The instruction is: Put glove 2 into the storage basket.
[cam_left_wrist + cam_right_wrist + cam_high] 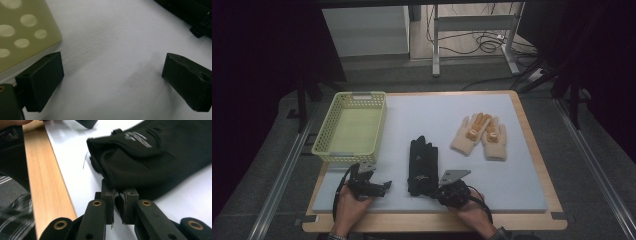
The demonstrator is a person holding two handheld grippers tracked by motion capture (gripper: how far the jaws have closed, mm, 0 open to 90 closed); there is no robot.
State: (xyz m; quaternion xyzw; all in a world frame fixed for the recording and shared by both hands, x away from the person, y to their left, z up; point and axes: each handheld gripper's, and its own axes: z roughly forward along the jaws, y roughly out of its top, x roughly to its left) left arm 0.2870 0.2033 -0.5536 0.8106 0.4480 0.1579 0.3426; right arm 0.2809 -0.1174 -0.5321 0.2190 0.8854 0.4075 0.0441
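Observation:
A pair of black gloves (422, 165) lies stacked near the front middle of the white mat (427, 120). My right gripper (435, 191) is shut on the cuff of the black gloves (140, 157), its jaws pinching the fabric edge right at the cuff opening. My left gripper (386, 186) rests low on the mat just left of the gloves, open, its jaws wide apart over bare mat (112, 62) with nothing between them. A pair of beige gloves (480, 135) with orange animal faces lies flat at the right.
A pale yellow perforated basket (351, 127) stands at the left of the mat; its wall (22, 32) is just beyond my left jaw. The wooden table edge (42, 177) runs close by my right gripper. A plaid sleeve (12, 202) is at the left.

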